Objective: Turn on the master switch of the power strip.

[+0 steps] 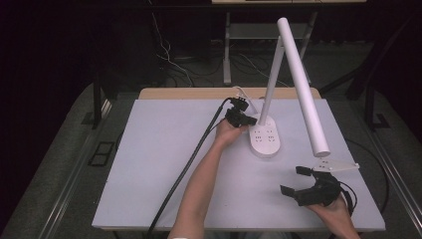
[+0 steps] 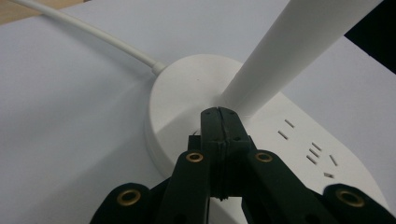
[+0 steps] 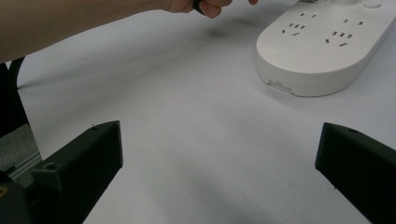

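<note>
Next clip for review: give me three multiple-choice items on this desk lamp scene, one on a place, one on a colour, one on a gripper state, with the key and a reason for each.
1. Where do the closed jaws of the left gripper sit?
A. on the oval base, at the foot of the stem
B. at the far end of the lamp head
C. on the table edge nearest the person

2. What colour is the oval plastic lamp base with sockets?
A. black
B. white
C. red

3. How do the jaws of the right gripper stand?
A. shut on the lamp head
B. shut on nothing
C. wide apart over bare table

Key: 1 A, the left gripper view shows the tips against the white slanted lamp stem where it meets the base. 2 B, it looks white in every view. 3 C, the right gripper view shows the pale grey table top between them.
</note>
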